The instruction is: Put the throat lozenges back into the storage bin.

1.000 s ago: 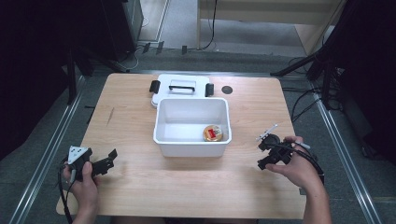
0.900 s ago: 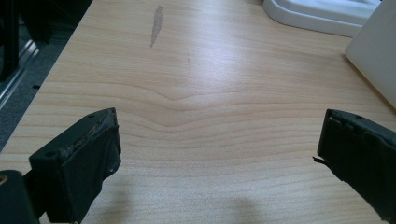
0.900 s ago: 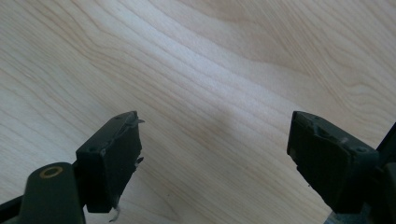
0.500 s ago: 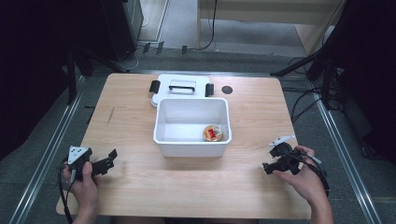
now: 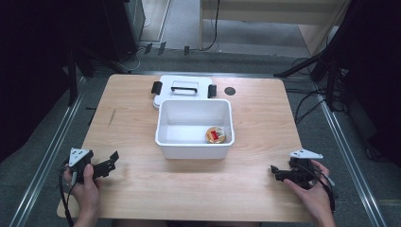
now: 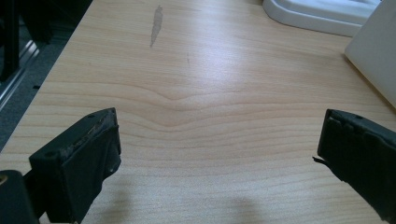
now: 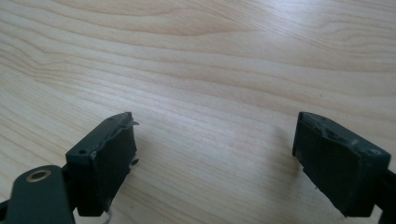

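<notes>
My left gripper [image 5: 112,161] rests on the wooden table [image 5: 255,118] near its front left corner, jaws pointing right. In the left gripper view it [image 6: 219,121] is open over bare wood. My right gripper [image 5: 274,173] lies low near the front right corner, jaws pointing left. In the right gripper view it [image 7: 214,121] is open with nothing between its jaws, which have just been opening. A white bin [image 5: 195,149] stands mid-table with a small round orange container [image 5: 215,135] inside at its right.
A white lid with a handle [image 5: 183,87] and black clips lies behind the bin, and a small black disc [image 5: 230,90] sits to its right. The bin's wall [image 6: 373,51] and the lid [image 6: 322,14] appear at the right of the left gripper view.
My right gripper has moved from beside the bin's right side back toward the table's front edge and lower. The left gripper has stayed put.
</notes>
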Demonstrator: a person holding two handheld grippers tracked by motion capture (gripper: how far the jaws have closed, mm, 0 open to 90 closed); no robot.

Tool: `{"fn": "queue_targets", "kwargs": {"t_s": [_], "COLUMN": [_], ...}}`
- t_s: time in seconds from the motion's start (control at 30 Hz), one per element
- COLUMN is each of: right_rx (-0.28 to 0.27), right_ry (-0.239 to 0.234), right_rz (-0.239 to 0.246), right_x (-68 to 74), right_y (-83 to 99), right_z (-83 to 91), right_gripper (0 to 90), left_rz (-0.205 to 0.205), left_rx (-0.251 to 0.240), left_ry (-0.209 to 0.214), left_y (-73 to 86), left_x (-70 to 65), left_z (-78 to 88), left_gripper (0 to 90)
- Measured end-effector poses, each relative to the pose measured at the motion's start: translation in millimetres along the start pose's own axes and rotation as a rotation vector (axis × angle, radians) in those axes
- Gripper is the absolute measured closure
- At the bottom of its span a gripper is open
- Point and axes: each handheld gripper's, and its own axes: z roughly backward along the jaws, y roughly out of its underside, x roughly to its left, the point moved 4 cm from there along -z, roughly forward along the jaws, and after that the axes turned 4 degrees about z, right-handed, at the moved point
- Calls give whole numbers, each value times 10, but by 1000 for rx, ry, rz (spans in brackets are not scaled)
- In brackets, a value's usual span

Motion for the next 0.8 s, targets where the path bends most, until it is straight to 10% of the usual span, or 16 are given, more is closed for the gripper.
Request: {"fn": "queue_targets", "kwargs": {"t_s": [0.33, 0.5, 0.8], "right_rx": [-236, -272, -286], "right_ry": [10, 39, 168], "right_rz": [-170, -234, -173], "right_x": [-160, -217, -143], "right_y": [176, 216, 198], "right_z": [170, 203, 217], "right_gripper": [139, 140, 131], "left_rz": [-1, -1, -5], "left_rx": [-2, -3, -1], "left_ry": [1, -1, -1], "left_y": [0, 1, 1], "left_x": [-1, -2, -5], "left_z": [0, -1, -1], "left_gripper": [0, 0, 0]}}
